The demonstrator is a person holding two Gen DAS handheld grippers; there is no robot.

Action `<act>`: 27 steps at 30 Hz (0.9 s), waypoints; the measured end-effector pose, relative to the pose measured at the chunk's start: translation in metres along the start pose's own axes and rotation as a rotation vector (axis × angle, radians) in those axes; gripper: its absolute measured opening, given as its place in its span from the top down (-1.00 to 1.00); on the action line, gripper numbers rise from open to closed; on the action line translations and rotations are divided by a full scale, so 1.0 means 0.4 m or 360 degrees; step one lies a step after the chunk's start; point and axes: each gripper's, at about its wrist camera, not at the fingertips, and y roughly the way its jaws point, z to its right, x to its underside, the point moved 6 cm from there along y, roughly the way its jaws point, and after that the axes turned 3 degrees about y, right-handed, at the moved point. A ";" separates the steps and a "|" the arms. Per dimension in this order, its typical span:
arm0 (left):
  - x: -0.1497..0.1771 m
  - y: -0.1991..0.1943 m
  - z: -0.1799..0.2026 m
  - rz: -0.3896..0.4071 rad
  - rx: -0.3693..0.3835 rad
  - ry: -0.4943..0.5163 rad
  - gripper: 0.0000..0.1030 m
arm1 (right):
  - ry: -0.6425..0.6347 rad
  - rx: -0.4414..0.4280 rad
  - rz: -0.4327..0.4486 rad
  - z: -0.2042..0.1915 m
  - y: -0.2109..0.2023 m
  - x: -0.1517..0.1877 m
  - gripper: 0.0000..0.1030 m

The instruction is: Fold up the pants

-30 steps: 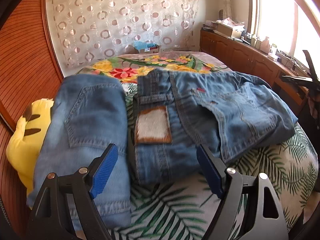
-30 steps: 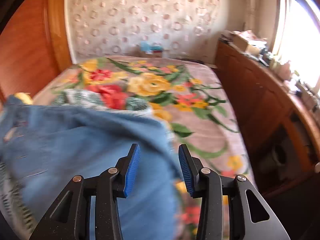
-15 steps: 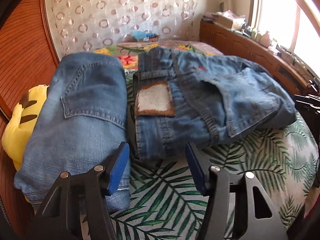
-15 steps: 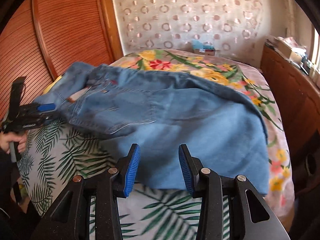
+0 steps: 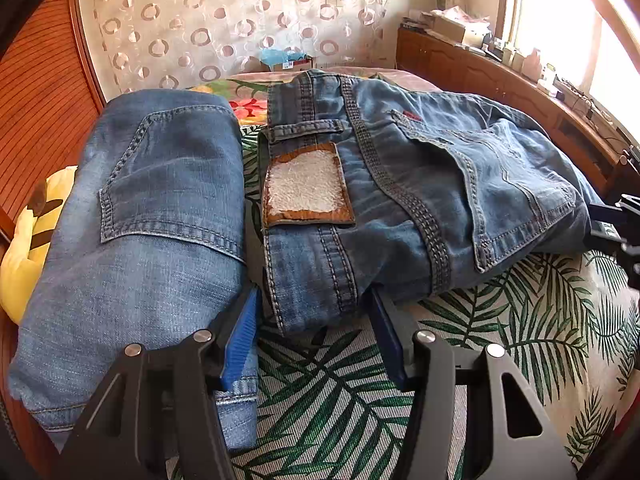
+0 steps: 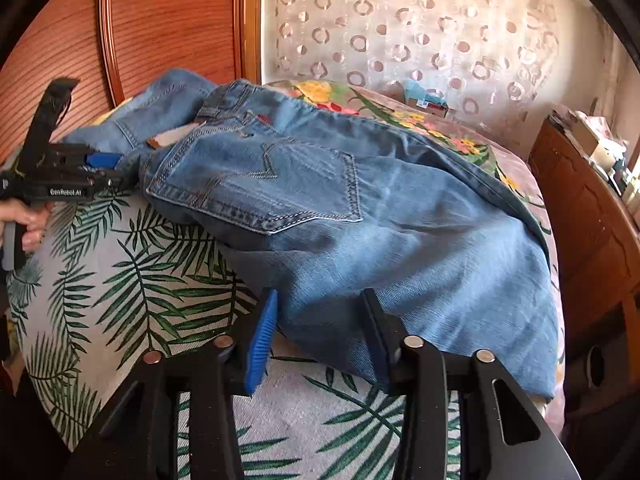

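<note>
Jaws of the left gripper are closing, with the waistband corner of the jeans between the blue pads; the pads do not yet press on the denim. Jaws of the right gripper are opening, and the lower folded edge of the same jeans lies between its pads without being clamped.

Jeans position: spread across the bed, on a cover printed with green palm leaves. The waistband end faces the left gripper, with a brown-edged waist patch facing up. A back pocket is visible in the right wrist view. The leg portion is folded over and extends toward the right side of the bed.

Second garment: a folded pair of jeans lies just beside the first, on its left in the left wrist view, also with a back pocket upward. A yellow plush toy lies against its far side, next to the wooden headboard.

Cross view: the right wrist camera shows the left gripper at the waistband, held by a hand. The left wrist camera shows part of the right gripper at the frame's right edge.

Background: a curtain with ring pattern and a wooden cabinet beneath the window.
</note>
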 end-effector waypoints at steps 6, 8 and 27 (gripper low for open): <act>-0.001 -0.001 0.003 0.0011 -0.0011 0.0009 0.00 | -0.0123 0.0060 -0.0006 -0.025 0.020 0.000 -0.19; -0.001 -0.008 0.010 0.0030 0.0030 0.0008 0.27 | -0.0138 0.0071 -0.0003 -0.021 0.019 0.000 -0.19; -0.074 -0.251 0.050 0.0345 -0.0010 0.0057 0.61 | -0.0151 0.0081 0.0224 0.009 -0.144 -0.061 0.96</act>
